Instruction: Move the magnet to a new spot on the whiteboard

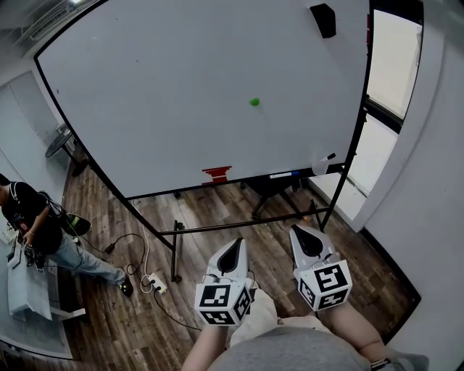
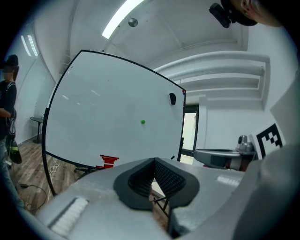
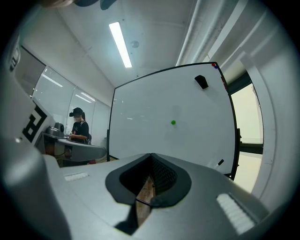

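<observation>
Green magnet (image 1: 254, 102) clings mid-whiteboard (image 1: 145, 87), well ahead of and above both tongs, holding itself there with no grip needed. Left tongs (image 1: 233, 250) and right tongs (image 1: 310, 238) are both closed on nothing, held low at the person's waist, well short of the board. Reads as a rest pose, not a reach. Fits magnet awaiting pickup or already re-stuck. Black eraser (image 1: 323, 19) sits high, right of the right tongs.

I have both claws out in front of me, side by side and a little apart, pointing roughly level. My left claw (image 1: 234, 245) has its jaws together with nothing between them. My right claw (image 1: 307, 233) is likewise closed and empty. My left forearm (image 1: 201, 353) and right forearm (image 1: 357, 327) run back towards my body.
</observation>
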The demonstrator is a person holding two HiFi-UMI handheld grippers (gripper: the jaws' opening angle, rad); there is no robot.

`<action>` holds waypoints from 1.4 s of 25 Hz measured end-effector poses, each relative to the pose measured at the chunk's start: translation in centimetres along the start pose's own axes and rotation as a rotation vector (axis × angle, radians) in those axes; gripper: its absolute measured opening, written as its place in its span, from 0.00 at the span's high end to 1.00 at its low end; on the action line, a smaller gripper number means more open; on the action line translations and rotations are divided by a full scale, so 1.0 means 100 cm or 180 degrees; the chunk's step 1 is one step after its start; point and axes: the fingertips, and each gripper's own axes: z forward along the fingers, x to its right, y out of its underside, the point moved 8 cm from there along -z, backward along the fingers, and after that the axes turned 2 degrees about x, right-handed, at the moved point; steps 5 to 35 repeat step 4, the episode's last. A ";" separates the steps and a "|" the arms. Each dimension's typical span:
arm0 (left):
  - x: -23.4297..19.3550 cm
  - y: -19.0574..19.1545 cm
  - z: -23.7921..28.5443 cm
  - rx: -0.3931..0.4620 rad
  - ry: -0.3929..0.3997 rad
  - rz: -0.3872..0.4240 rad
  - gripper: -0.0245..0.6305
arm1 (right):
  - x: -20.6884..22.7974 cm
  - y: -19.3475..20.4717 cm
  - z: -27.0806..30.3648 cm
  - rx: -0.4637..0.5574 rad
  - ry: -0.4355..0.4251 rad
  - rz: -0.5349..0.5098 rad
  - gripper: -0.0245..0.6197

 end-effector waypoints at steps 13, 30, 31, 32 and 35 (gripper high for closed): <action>-0.002 0.002 0.001 -0.0023 -0.0005 0.0006 0.96 | -0.002 0.002 0.002 -0.0025 -0.0023 0.0001 0.97; -0.002 0.002 0.001 -0.0023 -0.0005 0.0006 0.96 | -0.002 0.002 0.002 -0.0025 -0.0023 0.0001 0.97; -0.002 0.002 0.001 -0.0023 -0.0005 0.0006 0.96 | -0.002 0.002 0.002 -0.0025 -0.0023 0.0001 0.97; -0.002 0.002 0.001 -0.0023 -0.0005 0.0006 0.96 | -0.002 0.002 0.002 -0.0025 -0.0023 0.0001 0.97; -0.002 0.002 0.001 -0.0023 -0.0005 0.0006 0.96 | -0.002 0.002 0.002 -0.0025 -0.0023 0.0001 0.97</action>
